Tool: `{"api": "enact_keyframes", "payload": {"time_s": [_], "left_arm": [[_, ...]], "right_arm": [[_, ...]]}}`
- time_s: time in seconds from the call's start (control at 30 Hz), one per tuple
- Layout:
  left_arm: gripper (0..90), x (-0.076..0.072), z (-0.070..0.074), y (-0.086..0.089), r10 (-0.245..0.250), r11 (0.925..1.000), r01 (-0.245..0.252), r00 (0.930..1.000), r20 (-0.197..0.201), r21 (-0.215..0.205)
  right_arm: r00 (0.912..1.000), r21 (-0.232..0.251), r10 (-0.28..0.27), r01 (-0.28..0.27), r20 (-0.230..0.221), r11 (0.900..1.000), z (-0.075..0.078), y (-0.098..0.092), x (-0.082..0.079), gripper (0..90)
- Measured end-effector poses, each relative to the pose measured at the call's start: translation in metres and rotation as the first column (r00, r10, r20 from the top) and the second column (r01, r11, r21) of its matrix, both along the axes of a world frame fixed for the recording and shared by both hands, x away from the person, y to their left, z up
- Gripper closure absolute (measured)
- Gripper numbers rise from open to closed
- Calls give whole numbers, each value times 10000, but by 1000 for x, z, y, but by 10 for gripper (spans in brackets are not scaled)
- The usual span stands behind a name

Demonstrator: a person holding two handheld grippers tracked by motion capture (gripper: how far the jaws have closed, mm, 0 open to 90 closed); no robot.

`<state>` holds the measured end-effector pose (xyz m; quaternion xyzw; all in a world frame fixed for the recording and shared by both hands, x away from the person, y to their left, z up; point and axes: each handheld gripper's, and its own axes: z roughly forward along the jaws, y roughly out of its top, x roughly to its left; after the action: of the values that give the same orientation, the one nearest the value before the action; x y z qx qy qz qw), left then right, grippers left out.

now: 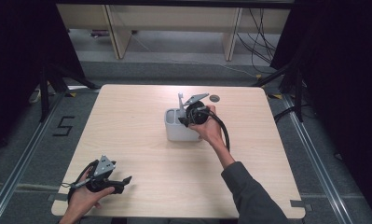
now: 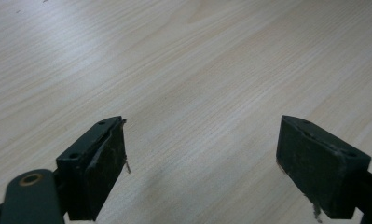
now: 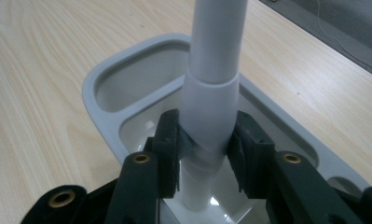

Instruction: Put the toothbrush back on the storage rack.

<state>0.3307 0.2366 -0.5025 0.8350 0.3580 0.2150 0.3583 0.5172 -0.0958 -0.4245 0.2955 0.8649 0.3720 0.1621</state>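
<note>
Your right tool grips a white plastic handle (smooth, round, stepped collar) standing in the grey holder; your left tool is open.

A compartmented holder is set near the centre of the table, a handled tool standing in it; a small disc lies behind, to the right.

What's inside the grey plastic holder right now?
A white plastic rod stands in the grey plastic holder's middle compartment, clamped by the right gripper. Its lower end is hidden by the jaws. The neighbouring compartment looks empty.
</note>
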Motion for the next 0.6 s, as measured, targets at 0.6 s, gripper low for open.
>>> {"api": "enact_keyframes", "payload": {"time_s": [0.6], "left_arm": [[152, 0, 0, 0, -44, 10000, 45, 9999, -103, 43]], "right_arm": [[9993, 236, -333, 337, -186, 9992, 10, -5, -7, 543]]}}
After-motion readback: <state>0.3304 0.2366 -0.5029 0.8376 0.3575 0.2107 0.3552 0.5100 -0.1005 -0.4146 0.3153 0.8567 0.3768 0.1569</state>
